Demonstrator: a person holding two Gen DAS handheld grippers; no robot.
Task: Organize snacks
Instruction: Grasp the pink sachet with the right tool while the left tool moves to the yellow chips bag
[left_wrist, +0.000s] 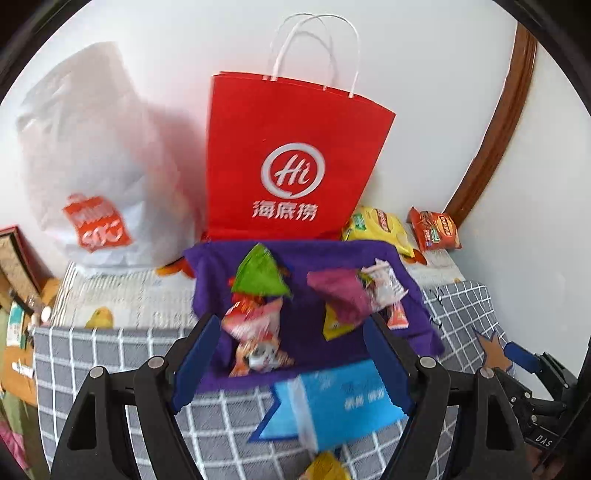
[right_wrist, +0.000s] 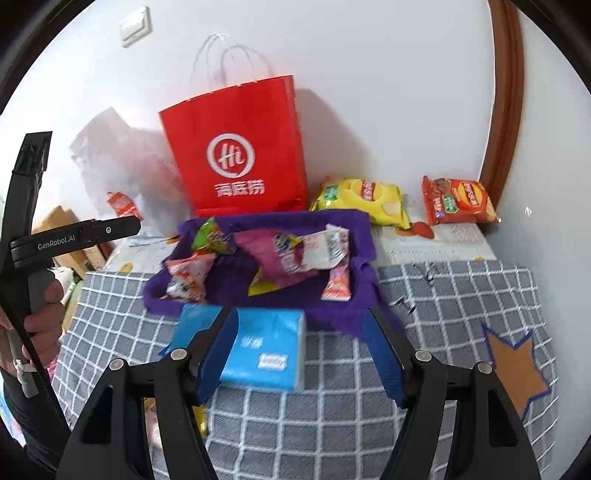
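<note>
A purple felt tray (left_wrist: 306, 254) (right_wrist: 354, 221) holds several snack packets: a green one (left_wrist: 262, 275) (right_wrist: 208, 234), a magenta one (left_wrist: 340, 295) (right_wrist: 273, 254), a white one (left_wrist: 384, 284) (right_wrist: 325, 247) and a red-white one (left_wrist: 255, 332) (right_wrist: 188, 277). A blue tissue pack (left_wrist: 343, 398) (right_wrist: 266, 350) lies on the checked cloth in front of the tray. My left gripper (left_wrist: 291, 354) is open and empty above the tray's near edge and the tissue pack. My right gripper (right_wrist: 303, 354) is open and empty over the tissue pack.
A red paper bag (left_wrist: 291, 166) (right_wrist: 240, 147) stands behind the tray against the wall, a white plastic bag (left_wrist: 92, 166) to its left. Yellow (left_wrist: 380, 225) (right_wrist: 365, 199) and orange (left_wrist: 436, 229) (right_wrist: 458, 201) chip bags lie at the back right. A yellow packet (left_wrist: 325, 467) lies near.
</note>
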